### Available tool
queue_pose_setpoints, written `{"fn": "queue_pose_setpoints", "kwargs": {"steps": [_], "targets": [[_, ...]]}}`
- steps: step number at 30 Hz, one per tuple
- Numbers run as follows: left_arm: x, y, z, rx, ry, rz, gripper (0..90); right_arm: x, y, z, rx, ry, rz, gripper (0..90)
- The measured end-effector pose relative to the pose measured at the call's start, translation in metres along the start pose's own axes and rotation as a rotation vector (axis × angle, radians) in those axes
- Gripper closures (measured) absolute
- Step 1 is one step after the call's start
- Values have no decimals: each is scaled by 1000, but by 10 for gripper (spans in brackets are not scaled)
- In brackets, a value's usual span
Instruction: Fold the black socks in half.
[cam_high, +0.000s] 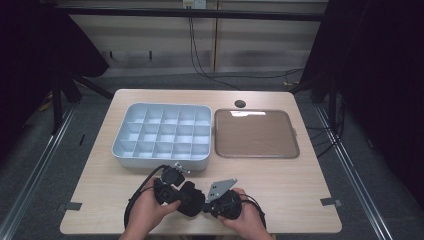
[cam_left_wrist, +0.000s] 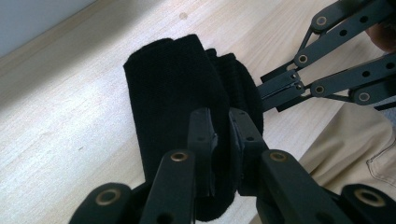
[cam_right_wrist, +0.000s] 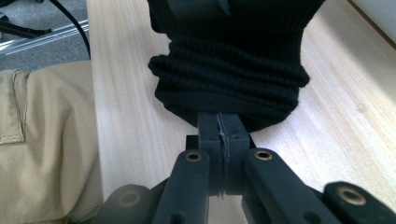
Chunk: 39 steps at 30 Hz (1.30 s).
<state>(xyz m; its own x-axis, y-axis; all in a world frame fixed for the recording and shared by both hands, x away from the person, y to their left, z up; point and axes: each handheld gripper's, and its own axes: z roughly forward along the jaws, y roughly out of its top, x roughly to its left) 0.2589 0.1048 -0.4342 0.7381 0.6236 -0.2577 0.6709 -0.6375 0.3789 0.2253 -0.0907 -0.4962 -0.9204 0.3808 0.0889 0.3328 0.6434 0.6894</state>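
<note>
Two grippers work a black sock at the table's near edge.

The left gripper (cam_high: 186, 196) is clamped on the bundled sock (cam_left_wrist: 187, 93), a fold pinched between its nearly closed jaws; the right gripper (cam_right_wrist: 223, 135), jaws pressed together, nips the ribbed cuff from the opposite side. The sock hangs between them just above the wood, in front of the grey divider tray (cam_high: 161, 156) and left of the brown tray (cam_high: 256, 134). The step in hand looks like rolling or folding the sock into a bundle. Next, the pair probably must tuck the cuff over, then carry the bundle to a compartment without loosening either grip.
</note>
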Motion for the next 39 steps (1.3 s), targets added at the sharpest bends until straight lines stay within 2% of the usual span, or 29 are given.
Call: {"fn": "queue_pose_setpoints", "kwargs": {"steps": [27,39], "targets": [[-4,0,4,-4,-14,-5,804,-2,-1,0,0,-14,9,896],[-6,1,9,-5,-26,8,795,-2,0,1,-3,-14,5,898]]}}
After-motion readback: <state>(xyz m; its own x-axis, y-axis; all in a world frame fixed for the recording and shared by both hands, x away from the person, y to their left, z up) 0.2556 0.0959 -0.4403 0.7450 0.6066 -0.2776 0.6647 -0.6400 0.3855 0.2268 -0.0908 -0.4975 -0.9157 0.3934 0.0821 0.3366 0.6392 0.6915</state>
